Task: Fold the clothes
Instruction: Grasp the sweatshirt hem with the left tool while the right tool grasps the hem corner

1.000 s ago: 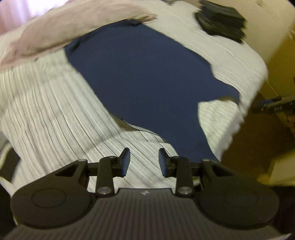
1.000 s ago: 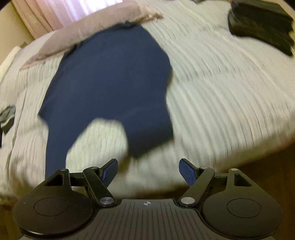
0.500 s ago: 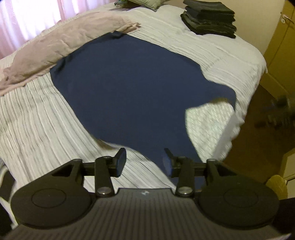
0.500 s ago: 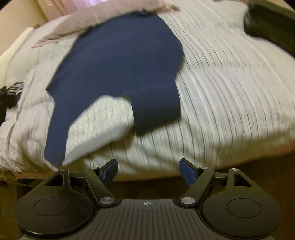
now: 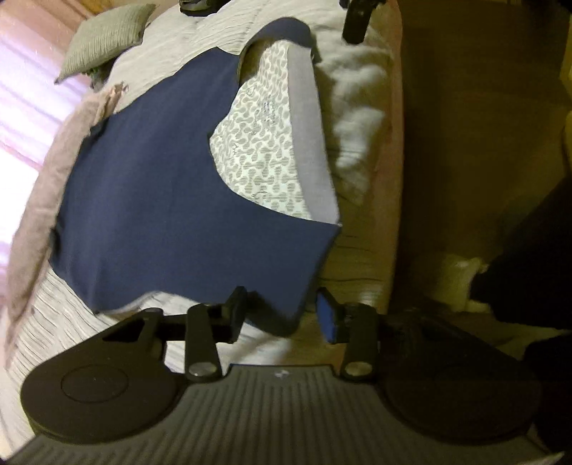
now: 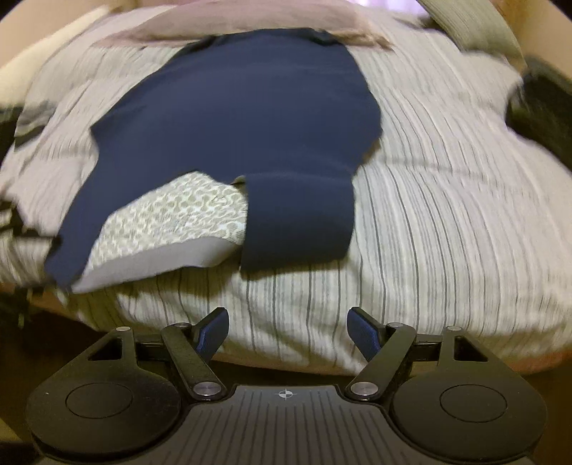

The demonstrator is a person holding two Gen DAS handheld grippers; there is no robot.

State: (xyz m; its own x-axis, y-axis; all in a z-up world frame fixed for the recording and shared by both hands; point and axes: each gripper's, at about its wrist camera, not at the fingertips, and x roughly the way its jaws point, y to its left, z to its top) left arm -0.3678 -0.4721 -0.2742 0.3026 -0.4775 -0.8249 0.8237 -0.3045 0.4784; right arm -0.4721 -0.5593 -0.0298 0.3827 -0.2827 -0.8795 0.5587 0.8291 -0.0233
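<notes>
Navy fabric is what we see first: a dark blue garment [image 6: 243, 118] spread flat across the striped bedspread [image 6: 447, 200], its 2 leg-like ends reaching the near edge of the bed. In our right wrist view the wider end [image 6: 296, 221] hangs just over that edge, while the narrower one [image 6: 71, 239] trails off toward the left corner. Between these 2 ends lies a patterned cushion [image 6: 171, 221] with a plain grey border, touching the garment on both sides. At the far end the garment meets a pinkish blanket [image 6: 232, 21], and a grey ribbed pillow [image 6: 472, 25] sits beyond at the upper right; a dark pile [image 6: 540, 103] rests at the right edge of the bed, too blurred for us to tell more. Our right gripper [image 6: 287, 331] hovers just off the bed's edge with its jaws spread wide and nothing between them, apart from the cloth. In our left wrist view the left gripper [image 5: 284, 314] is also parted, and a corner of the navy garment [image 5: 171, 200] lies between its 2 fingers; whether the pads touch the cloth we cannot tell. Beside the bed we see brown floor [image 5: 464, 143], and a dark shape [image 5: 529, 272] at the right edge.
</notes>
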